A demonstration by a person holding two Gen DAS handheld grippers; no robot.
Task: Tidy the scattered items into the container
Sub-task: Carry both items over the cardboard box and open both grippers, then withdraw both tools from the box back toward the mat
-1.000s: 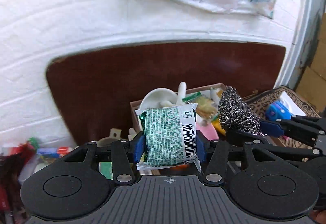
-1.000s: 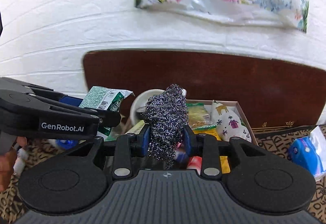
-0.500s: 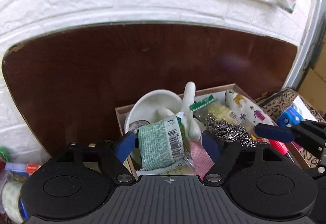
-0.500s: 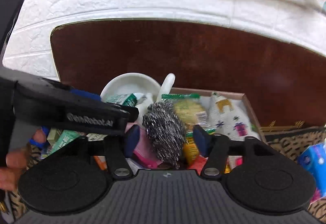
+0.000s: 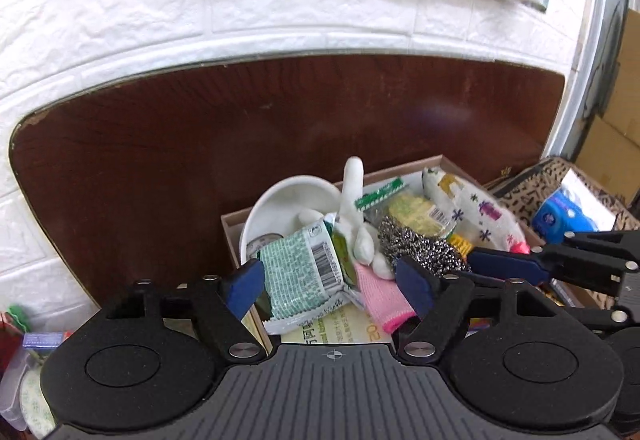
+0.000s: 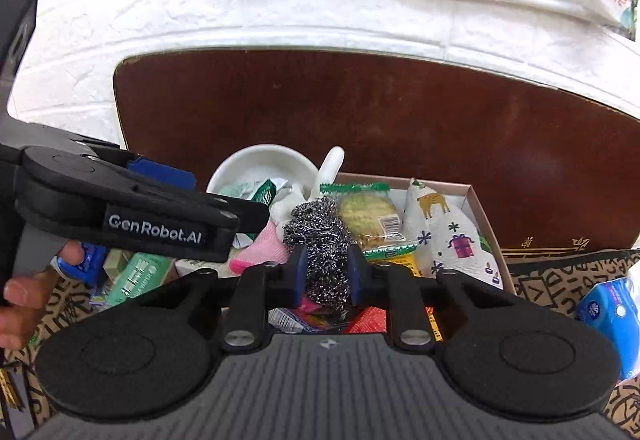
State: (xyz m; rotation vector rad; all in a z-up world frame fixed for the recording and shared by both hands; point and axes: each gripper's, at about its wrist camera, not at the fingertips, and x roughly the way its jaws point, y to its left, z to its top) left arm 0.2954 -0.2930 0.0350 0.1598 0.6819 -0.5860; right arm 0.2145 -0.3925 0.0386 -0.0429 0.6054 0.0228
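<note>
Right hand-held gripper (image 6: 326, 274) re-clamped on steel scourer (image 6: 320, 236) | left hand-held gripper (image 5: 330, 286) spread, level

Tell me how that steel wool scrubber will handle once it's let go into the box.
The steel wool scrubber looks springy: it narrows between the right hand-held gripper pads, so it should puff back. Its rough tangled wire probably grips and snags the pink cloth rather than rolling. Likely light.

The right gripper (image 6: 326, 272) clamps its 2 blue pads on a steel wool scourer (image 6: 320, 236) over the crowded cardboard box (image 6: 486, 228). The left gripper (image 6: 192, 212) reaches in beside a white bowl (image 6: 256, 164).
</note>
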